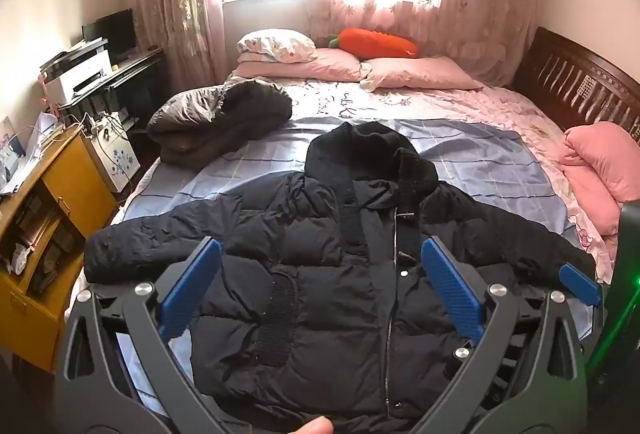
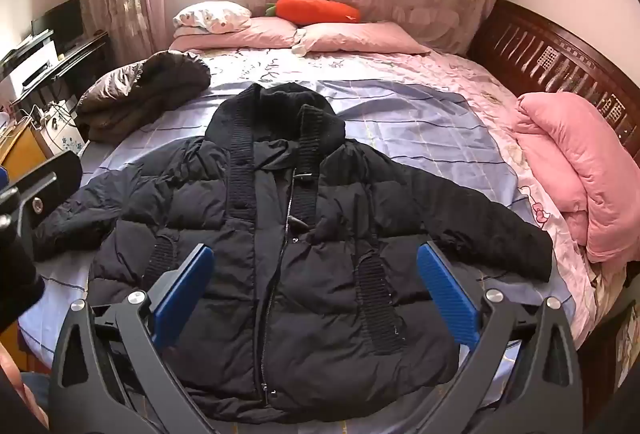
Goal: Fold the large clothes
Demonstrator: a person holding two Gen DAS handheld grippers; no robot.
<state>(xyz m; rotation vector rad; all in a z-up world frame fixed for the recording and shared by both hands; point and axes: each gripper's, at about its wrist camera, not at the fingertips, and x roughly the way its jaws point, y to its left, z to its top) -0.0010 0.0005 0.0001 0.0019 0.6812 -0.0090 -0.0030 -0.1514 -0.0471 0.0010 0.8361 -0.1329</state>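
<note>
At the far left of the bed (image 2: 420, 113) a grey-brown folded coat (image 1: 218, 119) lies by the edge, well apart from the task garment. The black puffer jacket (image 2: 280, 254) is spread flat, front up and zipped, on the blue striped sheet at the near middle of the bed, its hood (image 2: 276, 113) pointing far toward the pillows and both sleeves stretched out to left and right.

The left gripper (image 1: 320, 290) hangs above the jacket's left half with its blue-padded jaws wide apart, holding nothing and touching no cloth. The right gripper (image 2: 316, 290) hovers over the jacket's near hem, jaws likewise spread wide and empty. At the right edge of the bed lies a pink folded quilt (image 2: 576, 173), against the dark wooden bed frame (image 2: 552, 61).
</note>
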